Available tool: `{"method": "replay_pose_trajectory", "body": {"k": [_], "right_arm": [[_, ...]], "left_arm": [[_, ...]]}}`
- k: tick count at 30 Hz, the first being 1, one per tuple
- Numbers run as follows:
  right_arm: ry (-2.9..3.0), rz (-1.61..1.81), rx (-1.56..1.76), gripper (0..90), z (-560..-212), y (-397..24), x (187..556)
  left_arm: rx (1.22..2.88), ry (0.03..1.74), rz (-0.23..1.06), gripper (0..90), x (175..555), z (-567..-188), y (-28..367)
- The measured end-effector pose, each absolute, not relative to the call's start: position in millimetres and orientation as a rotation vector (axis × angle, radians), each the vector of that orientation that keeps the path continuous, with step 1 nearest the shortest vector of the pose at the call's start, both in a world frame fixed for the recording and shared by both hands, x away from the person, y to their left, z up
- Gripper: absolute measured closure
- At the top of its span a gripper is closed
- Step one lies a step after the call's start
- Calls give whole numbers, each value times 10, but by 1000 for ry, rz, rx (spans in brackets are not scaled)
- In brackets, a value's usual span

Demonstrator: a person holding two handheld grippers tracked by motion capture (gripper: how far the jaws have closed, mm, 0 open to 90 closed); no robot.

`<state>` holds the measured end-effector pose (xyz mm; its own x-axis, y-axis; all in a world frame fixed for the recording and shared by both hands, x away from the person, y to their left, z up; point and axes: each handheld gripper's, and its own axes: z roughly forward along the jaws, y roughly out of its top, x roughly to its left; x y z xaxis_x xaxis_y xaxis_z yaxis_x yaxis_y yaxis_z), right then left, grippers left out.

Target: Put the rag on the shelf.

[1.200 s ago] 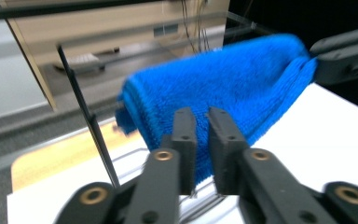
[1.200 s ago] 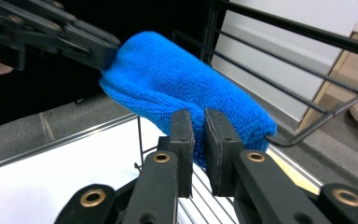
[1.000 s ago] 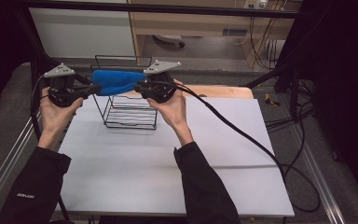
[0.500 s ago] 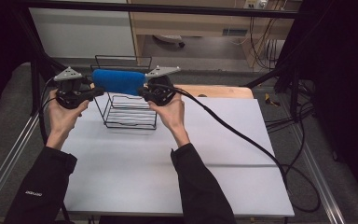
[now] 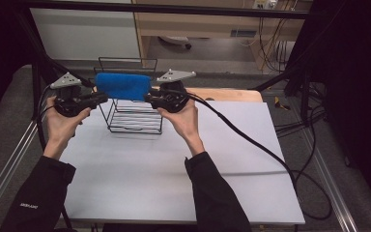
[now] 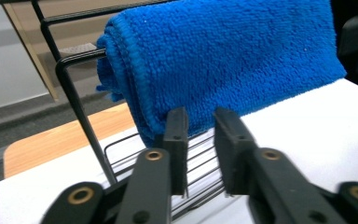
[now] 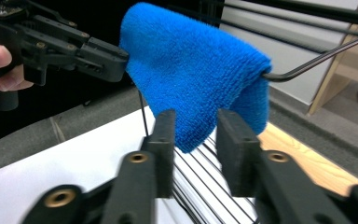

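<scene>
Over the top wire of the black rack [image 5: 135, 113] a folded blue terry towel [image 5: 123, 86] is hanging, its stitched edge showing, bearing no readable label. Both my left fingers [image 6: 200, 140] and right fingers [image 7: 198, 140] have just been opening and are standing slightly apart at its two ends, gripping nothing, above the white tabletop [image 5: 174, 174].

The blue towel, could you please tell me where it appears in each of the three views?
High view: the blue towel hangs upper left of centre, draped over the black wire rack.
Left gripper view: the towel fills the top centre.
Right gripper view: it sits at upper centre.
Shared landmark: the rack's top wire carrying the towel.
</scene>
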<state>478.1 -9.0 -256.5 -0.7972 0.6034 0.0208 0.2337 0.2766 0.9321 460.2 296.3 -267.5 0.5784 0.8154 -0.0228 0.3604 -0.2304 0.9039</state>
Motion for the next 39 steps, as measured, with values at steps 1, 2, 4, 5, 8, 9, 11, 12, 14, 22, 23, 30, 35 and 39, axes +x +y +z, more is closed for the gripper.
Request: {"method": "replay_pose_trajectory", "body": {"k": [1,2,4,5,8,9,11,12,14,22,23,30,35,39], "right_arm": [[2209,1538,764,604,-2542,-119,4758],[2196,1553,772,574,-2519,-155,4737],[2172,1580,791,498,-2480,-241,4707],[2165,1589,808,461,-2464,-287,4692],[2138,1600,838,372,-2444,-429,4651],[2129,1601,849,341,-2447,-478,4637],[2126,1595,870,296,-2457,-581,4616],[2126,1597,880,276,-2467,-634,4609],[2128,1592,907,227,-2489,-741,4590],[2163,1541,953,113,-2667,-1164,4480],[2162,1539,964,107,-2698,-1218,4462],[2163,1517,1003,68,-2944,-1603,4336],[2156,1504,1029,49,-3176,-1861,4250],[2161,1481,1063,29,-3387,-2035,4187]], "left_arm": [[1829,959,582,696,4579,-2674,2968],[1832,961,579,672,4557,-2677,2971],[1838,962,576,622,4512,-2691,2976],[1842,964,577,594,4492,-2701,2976],[1852,969,569,518,4432,-2757,2966],[1861,972,575,498,4413,-2776,2960],[1863,970,577,447,4372,-2821,2941],[1862,966,573,426,4352,-2843,2932],[1864,961,572,388,4314,-2887,2911],[1899,948,542,255,4219,-3058,2809],[1905,948,546,244,4210,-3078,2800],[1906,939,523,167,4138,-3298,2707],[1919,934,490,114,4073,-3533,2654],[1926,932,470,82,4021,-3704,2617]]}}
